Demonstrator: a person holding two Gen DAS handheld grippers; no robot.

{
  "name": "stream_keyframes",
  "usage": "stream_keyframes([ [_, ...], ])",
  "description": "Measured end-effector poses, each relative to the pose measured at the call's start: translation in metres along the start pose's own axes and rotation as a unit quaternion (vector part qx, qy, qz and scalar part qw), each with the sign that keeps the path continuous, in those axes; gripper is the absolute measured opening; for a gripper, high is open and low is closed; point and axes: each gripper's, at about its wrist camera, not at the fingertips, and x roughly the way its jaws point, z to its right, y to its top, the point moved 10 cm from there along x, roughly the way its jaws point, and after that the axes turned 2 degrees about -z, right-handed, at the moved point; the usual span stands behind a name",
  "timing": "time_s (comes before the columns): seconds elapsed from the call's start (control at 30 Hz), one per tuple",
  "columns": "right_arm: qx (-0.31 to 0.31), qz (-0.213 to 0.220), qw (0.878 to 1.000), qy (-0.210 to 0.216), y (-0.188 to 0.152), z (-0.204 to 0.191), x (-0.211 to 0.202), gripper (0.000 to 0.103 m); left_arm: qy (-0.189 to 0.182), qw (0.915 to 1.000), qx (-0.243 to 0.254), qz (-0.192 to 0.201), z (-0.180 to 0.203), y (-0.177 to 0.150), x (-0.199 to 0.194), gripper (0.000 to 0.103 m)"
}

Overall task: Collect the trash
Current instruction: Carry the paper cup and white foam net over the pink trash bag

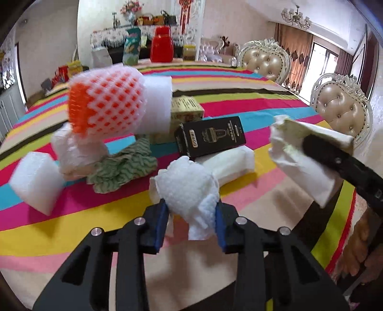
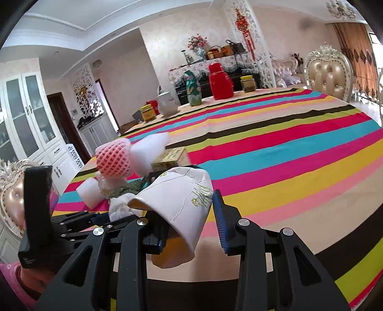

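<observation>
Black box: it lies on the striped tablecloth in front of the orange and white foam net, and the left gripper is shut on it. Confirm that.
One thing is wrong. The left gripper is shut on a white foam wad, not the black box. The left wrist view shows it. The box does lie on the striped tablecloth in front of the orange and white foam net.

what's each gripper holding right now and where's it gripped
The left gripper clamps a crumpled white foam sheet at its lower end. The right gripper holds a crushed white paper cup; its exact contact point is unclear.

walls pale | chandelier (image 1: 296, 15) | tufted chairs (image 1: 265, 61) | white cabinet (image 2: 26, 112) | curtained window (image 1: 320, 59)
</observation>
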Motion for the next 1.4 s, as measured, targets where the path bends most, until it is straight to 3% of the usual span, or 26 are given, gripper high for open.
stream_keyframes([
  [0.43,-0.056,-0.027,0.998,0.003,-0.013,-0.053,0.018,0.034,0.044,0.997,-0.03,0.057,-0.043,-0.006,-0.047,0.033],
  [0.87,-0.106,-0.046,0.992,0.047,-0.027,-0.138,0.038,0.034,0.09,0.9901,-0.067,0.085,-0.112,-0.016,-0.088,0.033],
  [1.4,-0.177,-0.067,0.975,0.115,-0.049,-0.264,0.066,0.034,0.158,0.9725,-0.137,0.102,-0.228,-0.056,-0.15,0.033],
])
